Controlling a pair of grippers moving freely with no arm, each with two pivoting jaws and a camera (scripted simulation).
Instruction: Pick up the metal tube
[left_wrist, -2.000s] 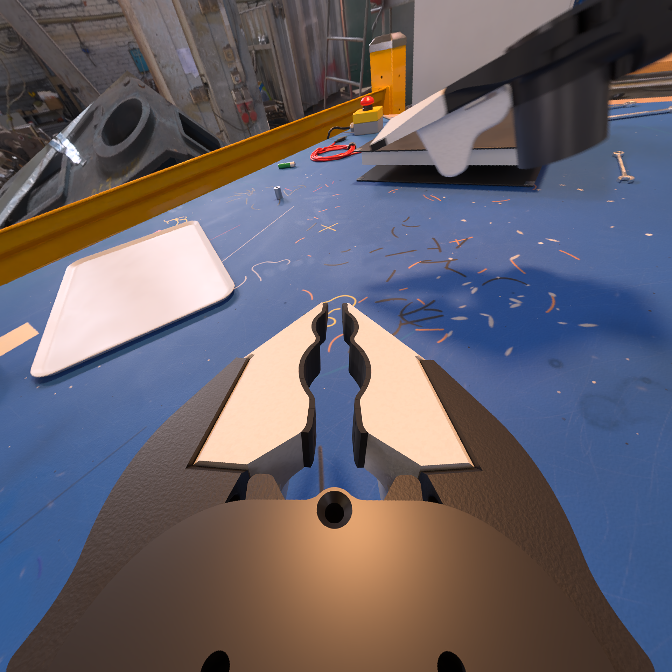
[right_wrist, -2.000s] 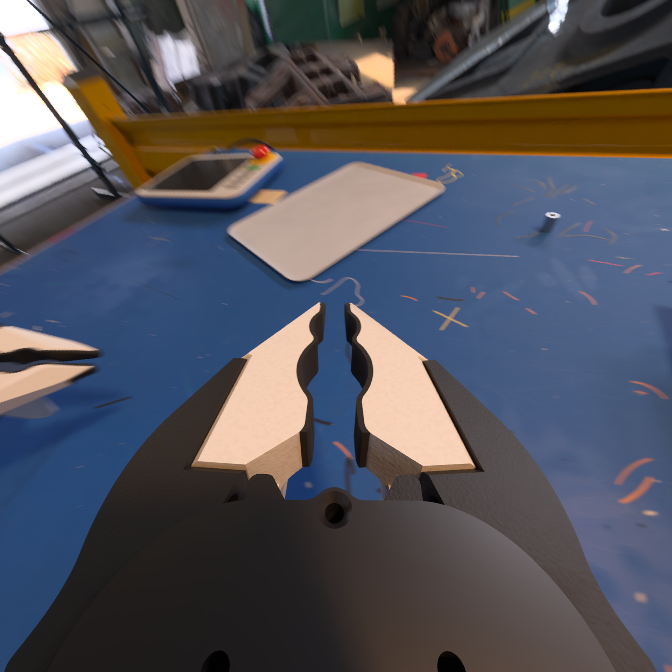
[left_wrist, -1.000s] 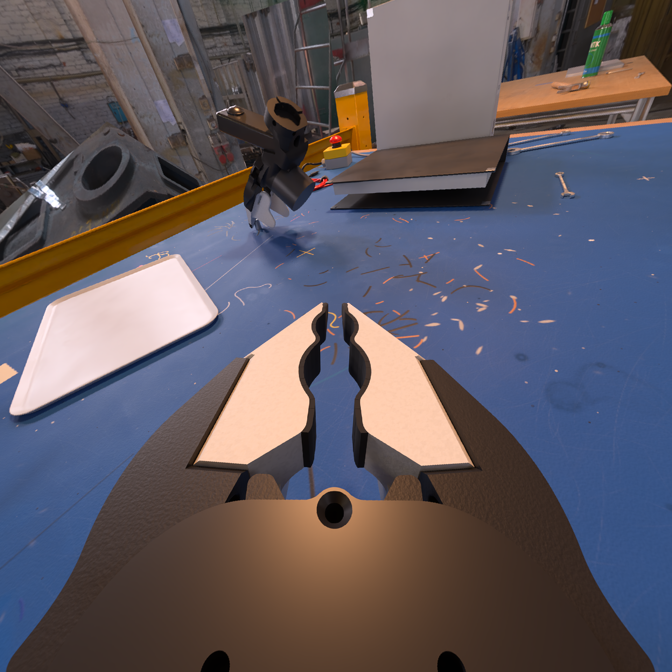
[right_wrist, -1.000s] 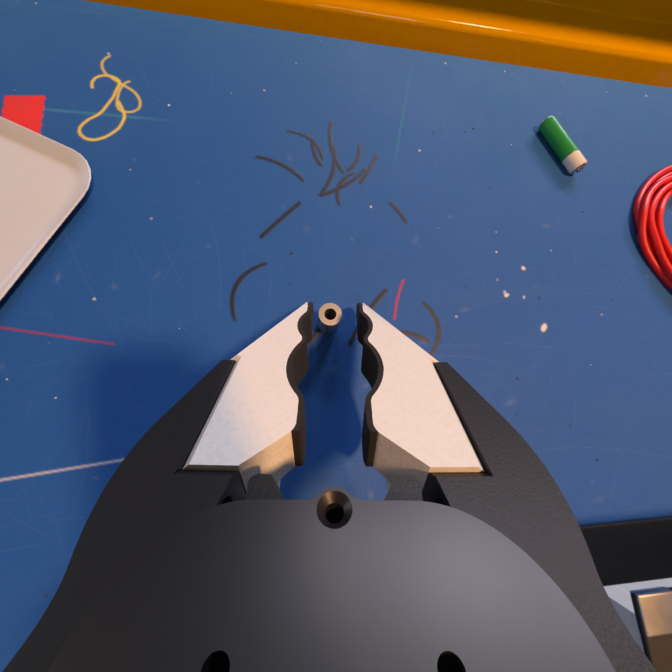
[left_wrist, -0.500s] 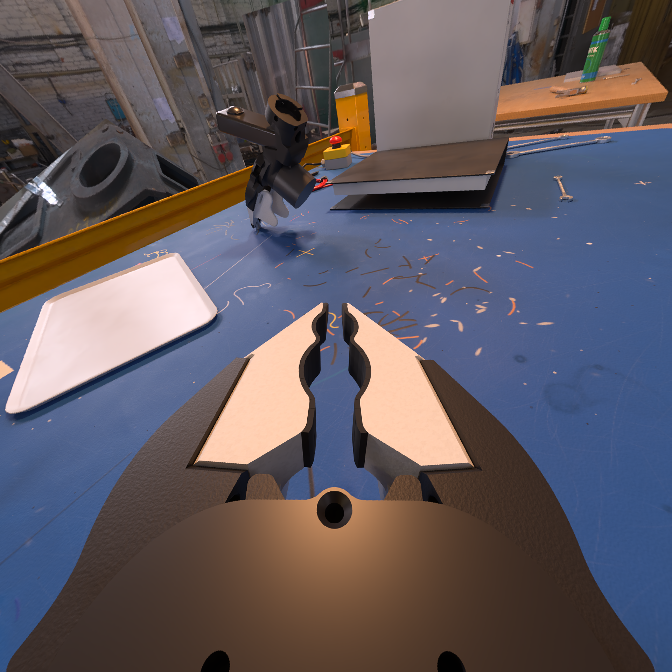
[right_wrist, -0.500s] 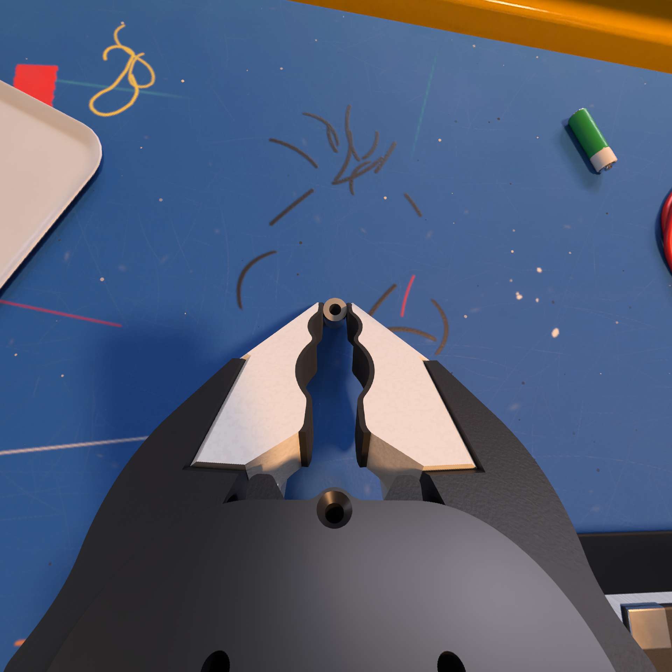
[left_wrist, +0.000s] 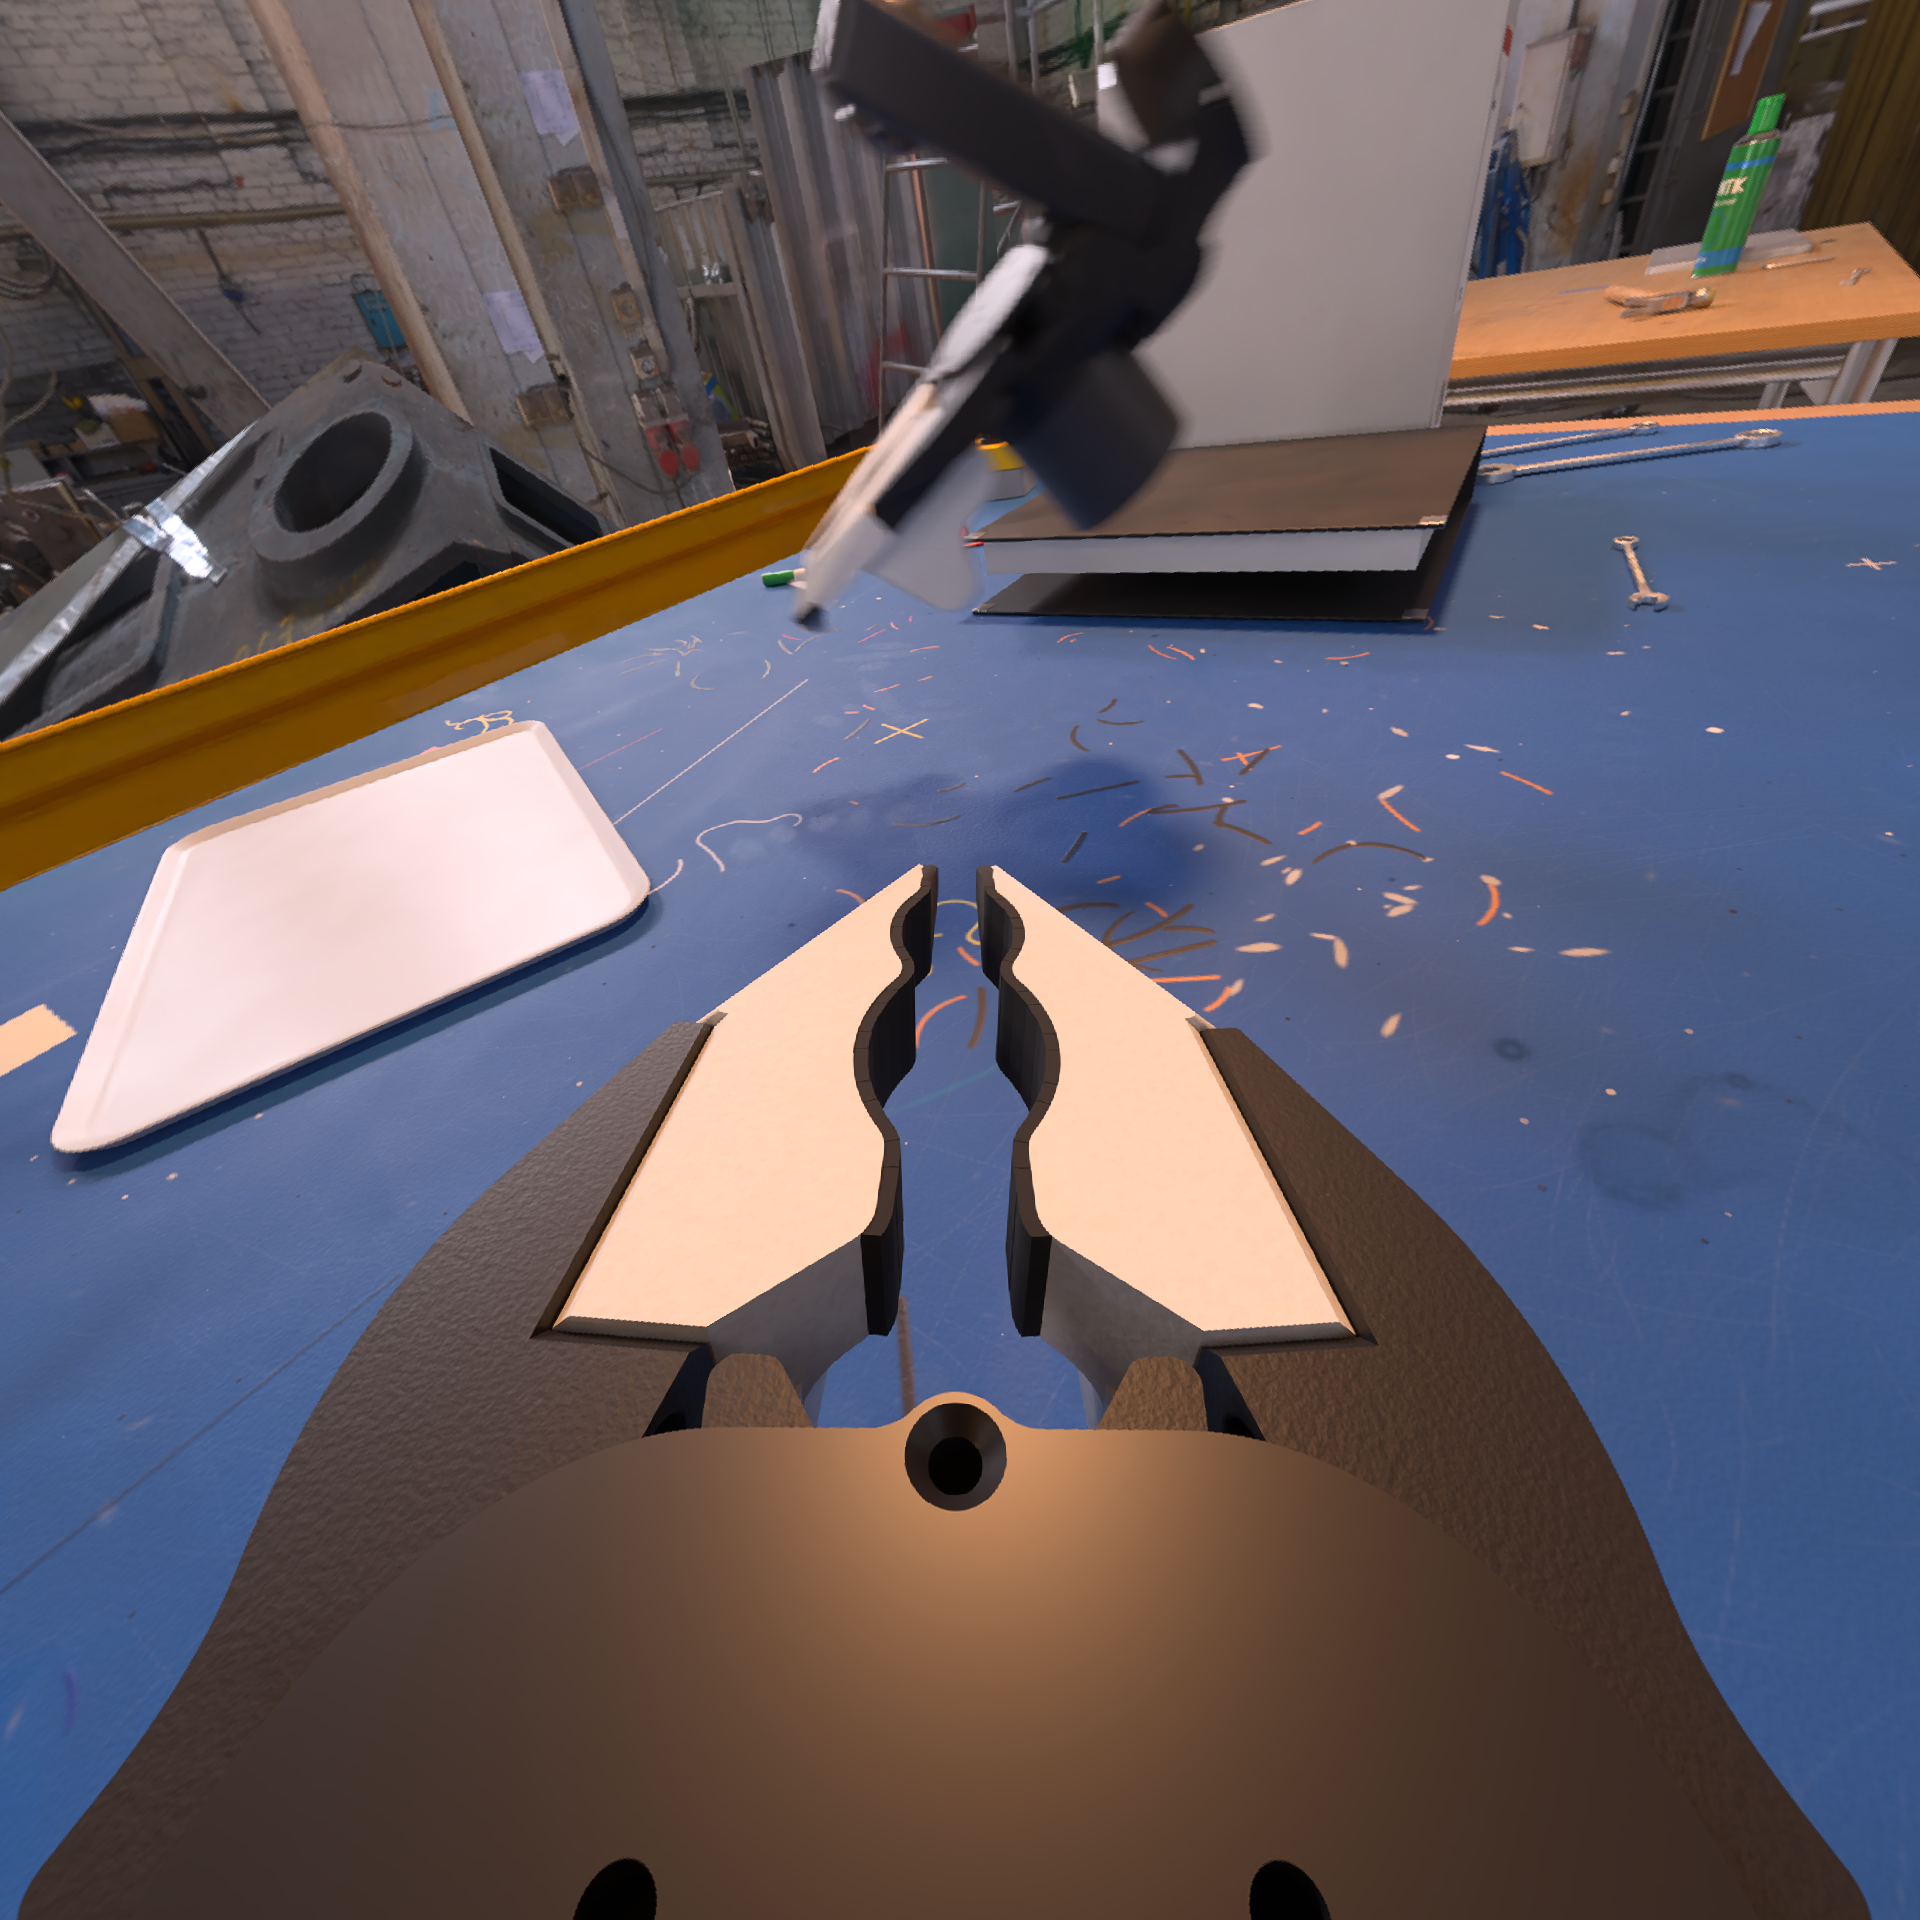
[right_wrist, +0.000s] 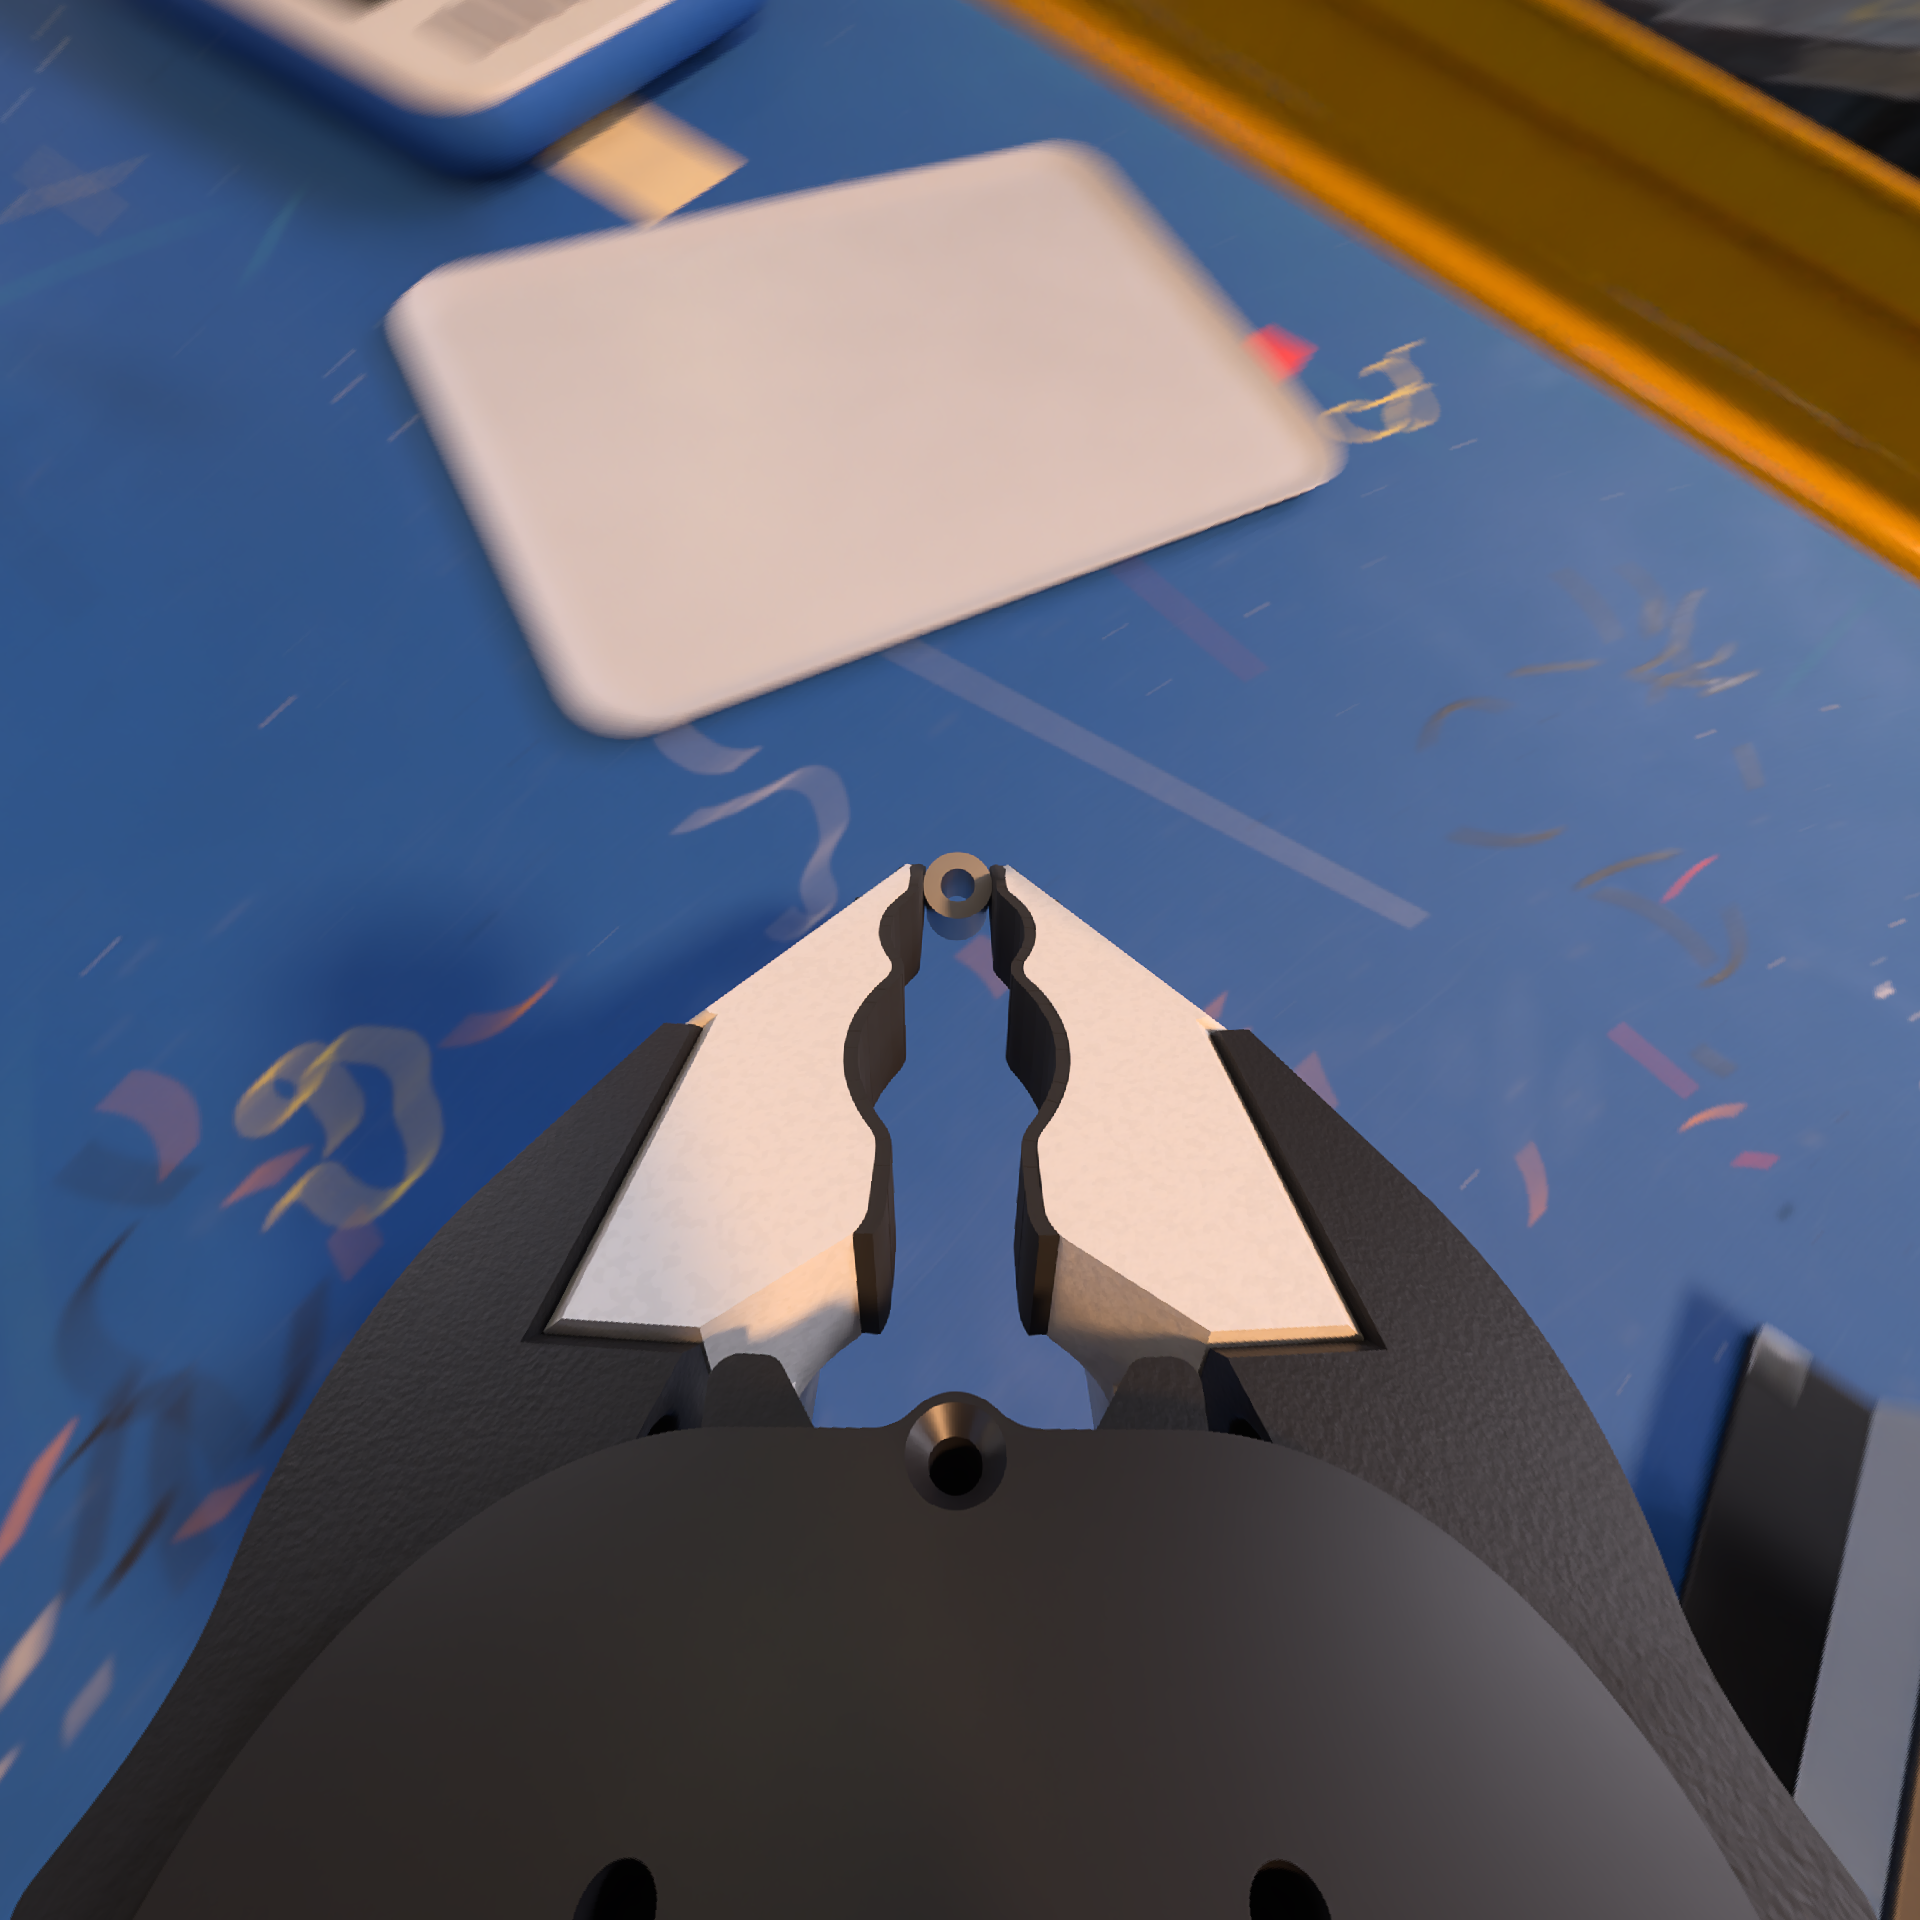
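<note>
The metal tube (right_wrist: 956, 896) is a short grey cylinder with a hole through it, held upright between the tips of my right gripper (right_wrist: 956, 883), which is shut on it and holds it above the blue table (right_wrist: 260, 810). In the left wrist view the right gripper (left_wrist: 812, 613) hangs tilted in the air at the back, blurred, with the dark tube (left_wrist: 808, 617) at its tips. My left gripper (left_wrist: 956, 883) is nearly closed with nothing in it, low over the table's middle.
A white tray (left_wrist: 343, 914) lies left of my left gripper; it also shows in the right wrist view (right_wrist: 831, 416). An orange rail (left_wrist: 416, 644) bounds the table's far side. A dark flat board (left_wrist: 1226, 520), a wrench (left_wrist: 1636, 571) and a blue-edged pendant (right_wrist: 488, 62) lie farther off.
My right gripper closed on the tube, lifted it off the table and swung toward the tray. The left gripper shifted only slightly.
</note>
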